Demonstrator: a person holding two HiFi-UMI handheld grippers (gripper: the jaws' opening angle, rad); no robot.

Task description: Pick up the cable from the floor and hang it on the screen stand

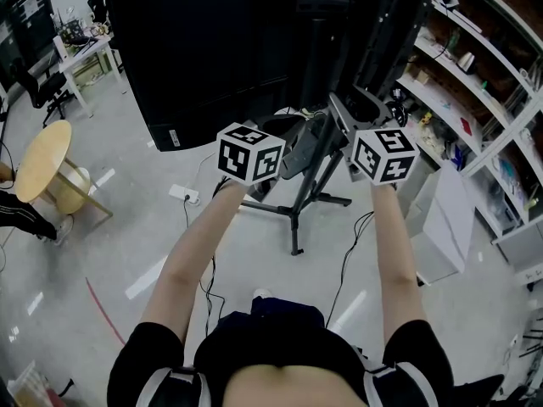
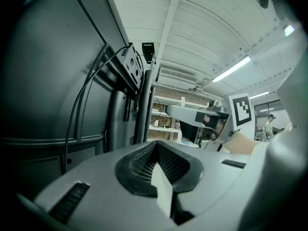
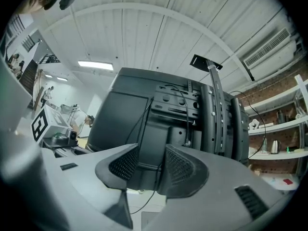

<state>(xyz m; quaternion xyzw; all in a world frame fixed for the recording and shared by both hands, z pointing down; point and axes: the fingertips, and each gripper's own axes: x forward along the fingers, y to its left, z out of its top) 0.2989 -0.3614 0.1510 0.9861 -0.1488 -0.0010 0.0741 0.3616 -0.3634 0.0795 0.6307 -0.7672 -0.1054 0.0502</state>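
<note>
The big black screen (image 1: 204, 49) stands on a dark stand (image 1: 299, 202) with splayed legs. I hold both grippers up behind it. My left gripper (image 2: 156, 150) is shut, its pads meeting with nothing between them; the screen's back and a thin black cable (image 2: 79, 105) hanging down it fill that view's left. My right gripper (image 3: 151, 165) is open and faces the screen's back. A thin black cable (image 3: 144, 112) runs down the back panel and shows through the gap; the pads do not press on it. In the head view the right gripper (image 1: 352, 113) is level with the left gripper (image 1: 293, 155).
Black cables (image 1: 344, 270) trail over the grey floor by the stand's legs, near a white power strip (image 1: 184, 194). A round wooden table (image 1: 42, 159) is at the left. Shelves (image 1: 475, 100) and a white box (image 1: 445, 219) line the right side.
</note>
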